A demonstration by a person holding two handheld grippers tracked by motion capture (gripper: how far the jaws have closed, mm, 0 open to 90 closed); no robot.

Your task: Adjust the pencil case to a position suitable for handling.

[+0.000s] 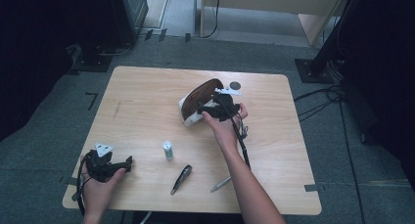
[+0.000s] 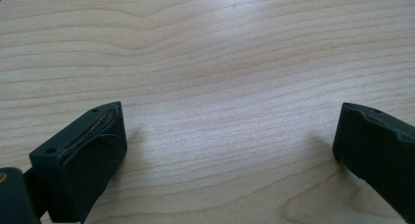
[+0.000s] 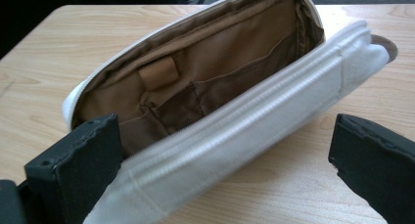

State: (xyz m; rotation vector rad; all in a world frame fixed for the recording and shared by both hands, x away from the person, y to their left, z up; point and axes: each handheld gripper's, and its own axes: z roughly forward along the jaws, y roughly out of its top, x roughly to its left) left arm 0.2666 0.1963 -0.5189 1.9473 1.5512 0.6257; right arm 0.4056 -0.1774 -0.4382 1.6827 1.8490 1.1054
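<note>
A white pouch [image 1: 193,102] lies open on the wooden table [image 1: 142,111], past its middle, and shows its brown lining [image 3: 205,72] with inner pockets. My right gripper [image 1: 205,109] is at the pouch's near side. In the right gripper view this gripper [image 3: 225,155] is open, with the pouch's white near wall [image 3: 274,121] running between the jaws and close to the left one. My left gripper [image 1: 128,164] rests low at the table's front left corner. In the left gripper view it [image 2: 230,145] is open over bare wood, with nothing between the jaws.
A small white bottle [image 1: 168,149] stands near the table's front middle. A dark pen-like item [image 1: 181,179] and a silver pen [image 1: 221,184] lie by the front edge. A dark round disc [image 1: 235,85] sits behind the pouch. Black stands and cables surround the table.
</note>
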